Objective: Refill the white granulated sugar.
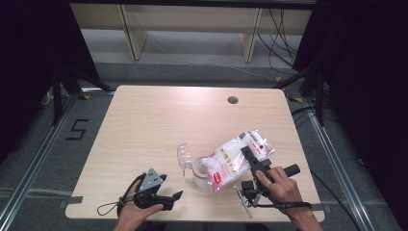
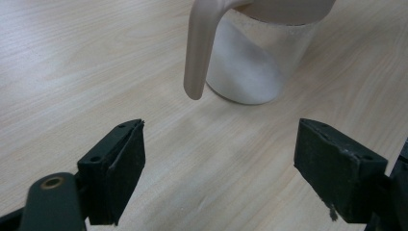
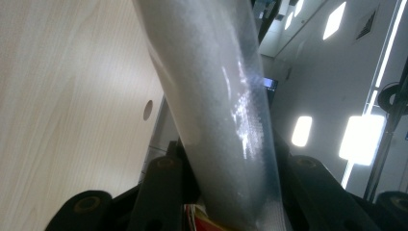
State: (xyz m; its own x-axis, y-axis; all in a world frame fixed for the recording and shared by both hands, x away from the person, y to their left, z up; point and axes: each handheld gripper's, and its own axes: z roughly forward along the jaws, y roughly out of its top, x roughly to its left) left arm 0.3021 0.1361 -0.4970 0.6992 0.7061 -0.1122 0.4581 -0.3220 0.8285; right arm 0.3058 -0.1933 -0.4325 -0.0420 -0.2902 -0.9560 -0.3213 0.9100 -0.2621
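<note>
A clear plastic bag of white granules (image 1: 233, 158) with red print hangs tilted above the table, its lower end over a small clear container (image 1: 201, 174). The container's lid (image 1: 184, 157) is flipped up to its left. My right gripper (image 1: 246, 155) is shut on the bag's upper right part; in the right gripper view the bag (image 3: 216, 96) rises between the two jaws of the right gripper (image 3: 226, 192). My left gripper (image 1: 172, 186) rests open near the table's front edge, pointing at the container. In the left gripper view the left gripper (image 2: 221, 163) holds nothing, and the container (image 2: 250, 62) stands a little ahead.
The wooden table (image 1: 144, 125) has a round cable hole (image 1: 233, 100) at its far right. A cable loop (image 1: 108, 208) trails from the left gripper at the front left corner. Black curtains flank both sides, and a wooden shelf frame (image 1: 132, 33) stands beyond the table.
</note>
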